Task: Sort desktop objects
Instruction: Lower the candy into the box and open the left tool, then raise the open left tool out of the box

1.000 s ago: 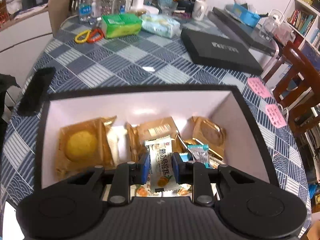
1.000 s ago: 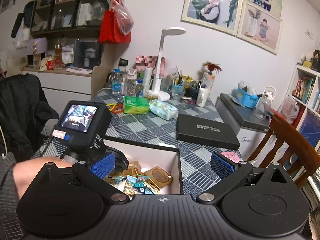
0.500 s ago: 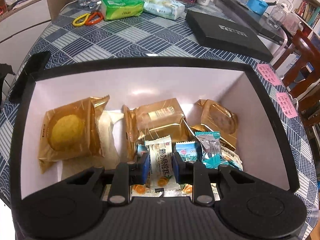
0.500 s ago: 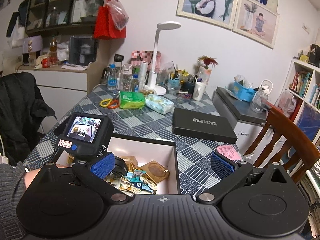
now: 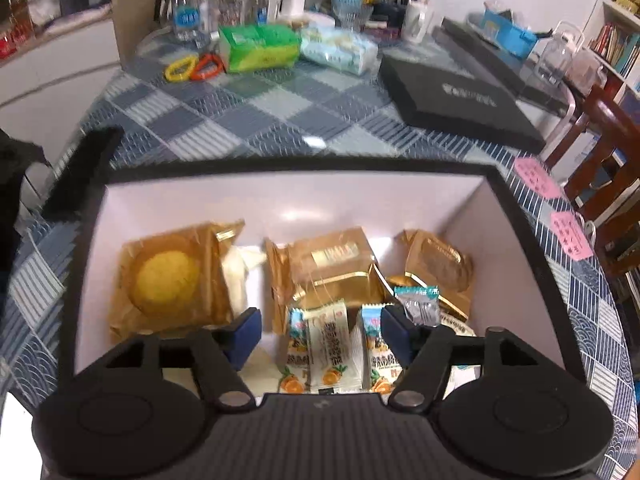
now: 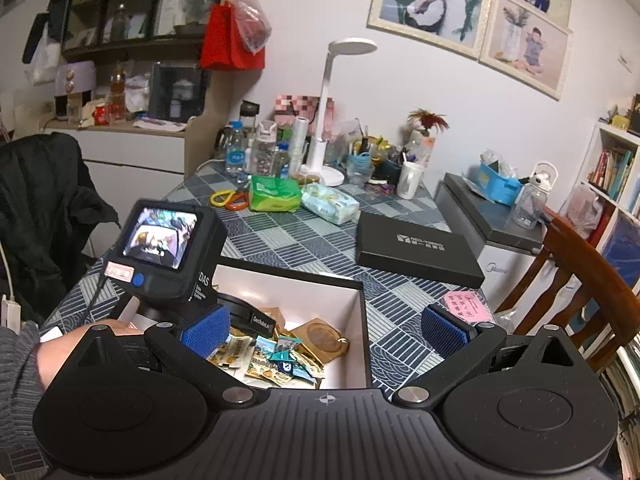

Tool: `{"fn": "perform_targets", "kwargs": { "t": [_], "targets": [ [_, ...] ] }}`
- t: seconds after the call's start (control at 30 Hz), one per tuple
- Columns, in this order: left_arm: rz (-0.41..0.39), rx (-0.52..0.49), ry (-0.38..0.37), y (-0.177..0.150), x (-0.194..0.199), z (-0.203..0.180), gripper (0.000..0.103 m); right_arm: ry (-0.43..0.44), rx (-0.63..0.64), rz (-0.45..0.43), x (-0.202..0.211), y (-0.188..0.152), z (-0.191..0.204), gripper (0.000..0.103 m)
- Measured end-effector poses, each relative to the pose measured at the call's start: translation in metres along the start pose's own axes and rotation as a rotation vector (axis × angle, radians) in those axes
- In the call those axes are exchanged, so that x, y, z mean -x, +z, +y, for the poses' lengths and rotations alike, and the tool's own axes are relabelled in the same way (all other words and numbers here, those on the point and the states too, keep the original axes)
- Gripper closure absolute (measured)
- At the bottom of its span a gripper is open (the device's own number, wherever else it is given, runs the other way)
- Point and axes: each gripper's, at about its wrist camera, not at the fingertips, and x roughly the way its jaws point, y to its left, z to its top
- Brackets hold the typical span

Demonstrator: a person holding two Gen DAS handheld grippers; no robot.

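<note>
The white snack packet lies loose in the black-rimmed box, among gold-wrapped pastries. The left tongs are spread above it, empty. The right tongs hang spread beside the box, over the counter.

The far white fridge reads "Midea", though faintly. The camera body at near left bears "DAS". Snack packets in the box and pink notes carry Chinese characters too small to read.
</note>
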Motion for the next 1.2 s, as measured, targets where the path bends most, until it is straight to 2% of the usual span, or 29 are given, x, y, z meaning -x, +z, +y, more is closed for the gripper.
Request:
{"fn": "perform_targets", "kwargs": {
  "t": [0.3, 0.53, 0.67, 0.83, 1.07, 1.2],
  "targets": [
    [-0.130, 0.005, 0.105, 0.004, 0.054, 0.016, 0.021, 0.041, 0.028, -0.014, -0.014, 0.019, -0.001, 0.000],
    [-0.189, 0.030, 0.182, 0.004, 0.091, 0.042, 0.021, 0.170, -0.079, -0.006, -0.049, 0.068, -0.030, 0.000],
    [-0.215, 0.038, 0.222, 0.001, 0.109, 0.056, 0.021, 0.227, -0.095, 0.000, -0.076, 0.102, -0.041, 0.000],
    [-0.230, 0.079, 0.217, 0.000, 0.124, 0.071, 0.020, 0.261, -0.031, 0.014, -0.119, 0.142, -0.042, 0.000],
    [-0.246, 0.097, 0.230, 0.003, 0.133, 0.081, 0.020, 0.282, 0.087, 0.073, -0.187, 0.177, -0.032, 0.000],
    [-0.247, 0.098, 0.229, 0.009, 0.131, 0.084, 0.020, 0.332, 0.079, 0.117, -0.223, 0.199, -0.027, 0.000]
  ]
}}
